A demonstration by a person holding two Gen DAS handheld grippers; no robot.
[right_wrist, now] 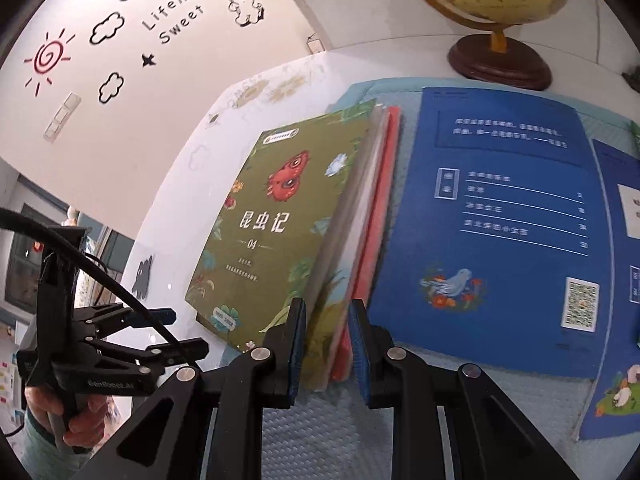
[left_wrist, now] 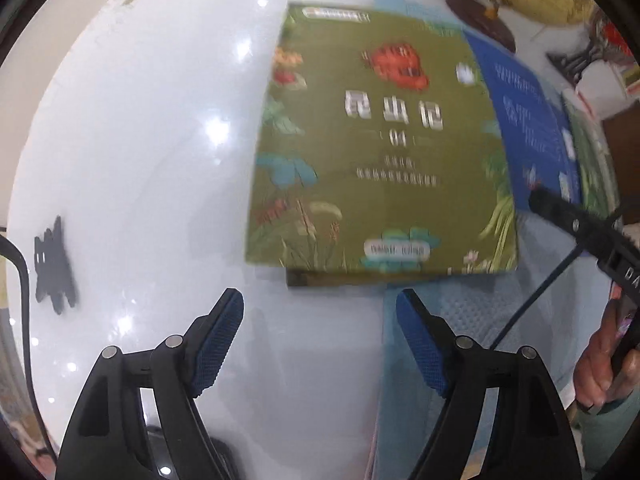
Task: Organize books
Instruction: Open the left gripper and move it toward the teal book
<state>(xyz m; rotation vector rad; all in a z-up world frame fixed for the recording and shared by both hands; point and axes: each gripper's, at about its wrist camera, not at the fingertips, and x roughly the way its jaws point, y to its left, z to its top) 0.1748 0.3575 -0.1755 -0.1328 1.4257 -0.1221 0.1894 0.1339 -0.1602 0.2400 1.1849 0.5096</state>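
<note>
Green book [right_wrist: 276,232] lies face-up on top of a stack of books [right_wrist: 372,216], about 11 o'clock from the right gripper [right_wrist: 326,344] in its own view. The stack sits half on the pale blue mat [right_wrist: 316,420], half on the glossy white table [left_wrist: 140,160]. Blue book [right_wrist: 500,216] lies flat just beside the stack at its 3 o'clock.

Right gripper: jaws clamped on the stack's near edge, pads pressing the covers and page edges.
Left gripper [left_wrist: 320,340]: jaws wide apart, nothing between them, hanging near the green book's near edge, which lies at its 12 o'clock. Not touching.

Risks, judged from this:
- Clamp sits on one edge only; if lifted, the far side could sag and thin books fan out or slip from the pads.
- Green book overhangs the stack's left side; it could slide onto the slick table.
- Dragging could bunch the mat or nudge the blue book toward the globe [right_wrist: 496,12] at 1 o'clock
</note>
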